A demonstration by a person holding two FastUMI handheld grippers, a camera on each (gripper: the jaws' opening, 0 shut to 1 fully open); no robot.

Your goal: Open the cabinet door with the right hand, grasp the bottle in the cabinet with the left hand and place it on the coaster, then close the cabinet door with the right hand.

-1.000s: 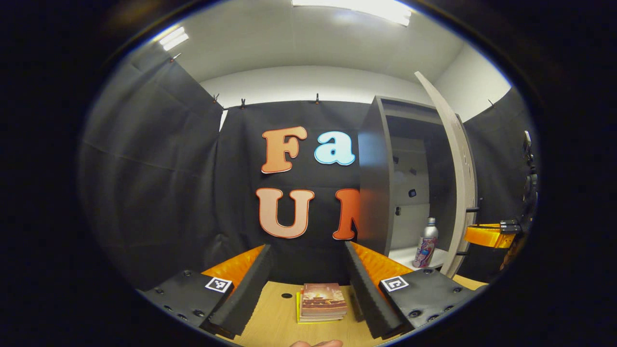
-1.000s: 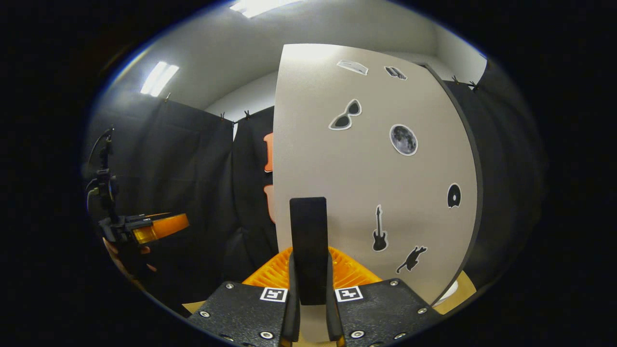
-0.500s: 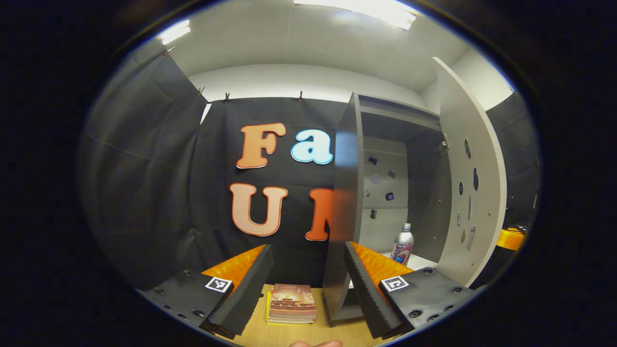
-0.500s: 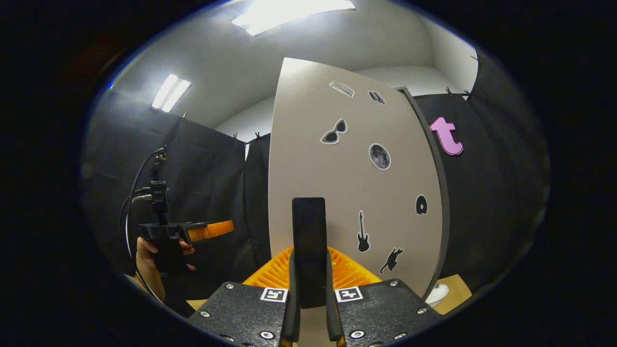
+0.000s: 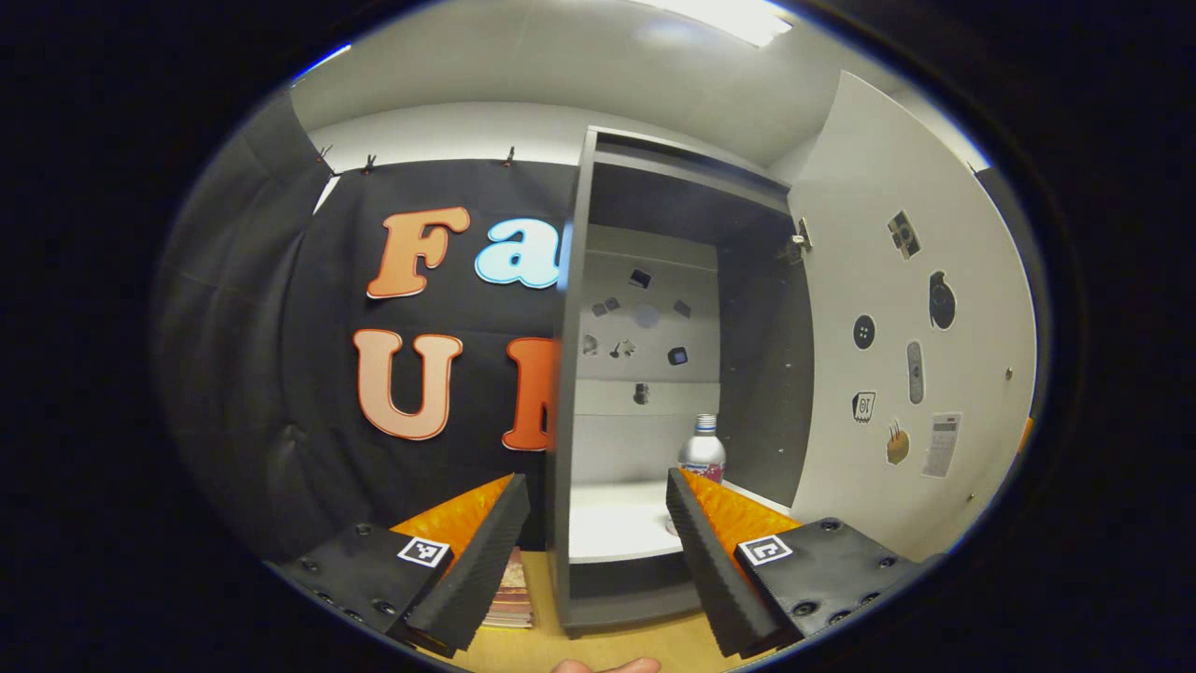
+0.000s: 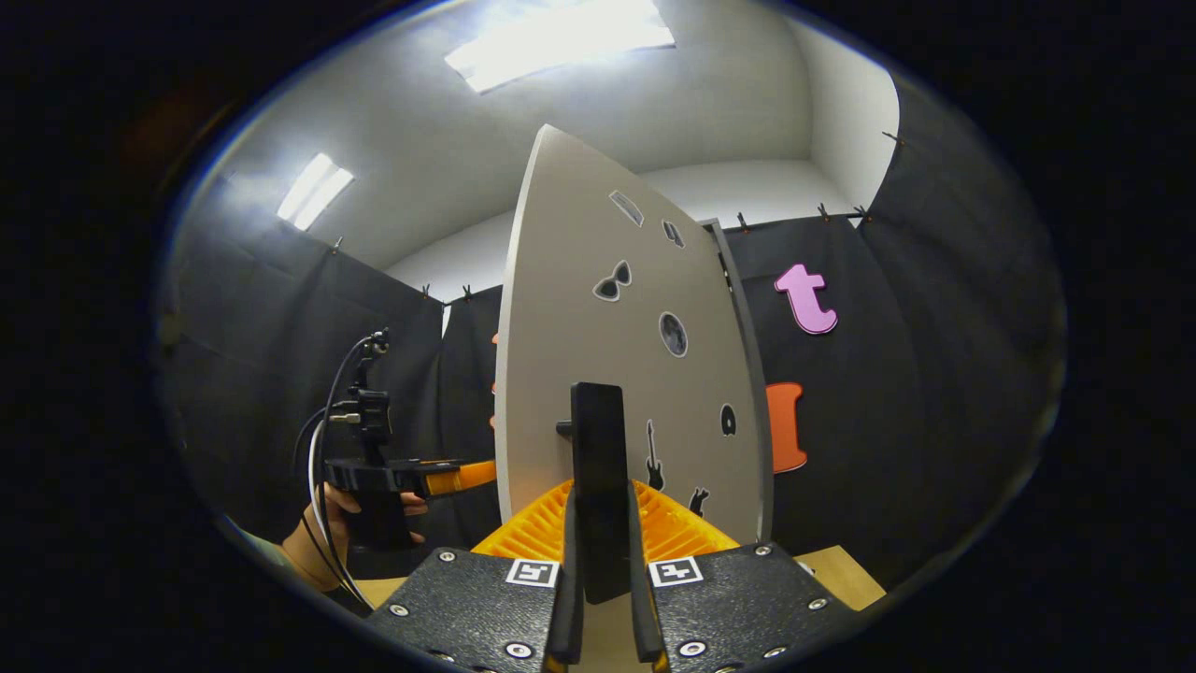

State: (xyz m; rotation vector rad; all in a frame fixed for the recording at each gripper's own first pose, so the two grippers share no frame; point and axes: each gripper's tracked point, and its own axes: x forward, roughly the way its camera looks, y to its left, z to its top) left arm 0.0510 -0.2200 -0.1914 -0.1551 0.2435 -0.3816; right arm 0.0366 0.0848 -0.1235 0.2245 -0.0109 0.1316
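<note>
The grey cabinet [image 5: 565, 374] stands open, and a silver bottle [image 5: 702, 447] with a coloured label stands upright on its white shelf [image 5: 607, 528], near the right inner wall. My left gripper [image 5: 595, 479] is open in front of the opening, short of the bottle, whose base is hidden behind the right finger [image 5: 701, 537]. The door [image 5: 897, 355] is swung wide to the right. In the right gripper view my right gripper [image 6: 600, 561] is shut on the door's black handle [image 6: 598, 449], on the door's [image 6: 607, 355] sticker-covered outer face.
A stack of books [image 5: 509, 591] lies on the wooden table [image 5: 626, 647] left of the cabinet base. In the right gripper view a hand [image 6: 318, 542] holds the left gripper [image 6: 411, 475], with cables, left of the door. Black cloth walls surround the booth.
The door has swung further open with the right gripper still on its handle. The left gripper has moved right and closer, so it now faces the cabinet opening and the bottle.
</note>
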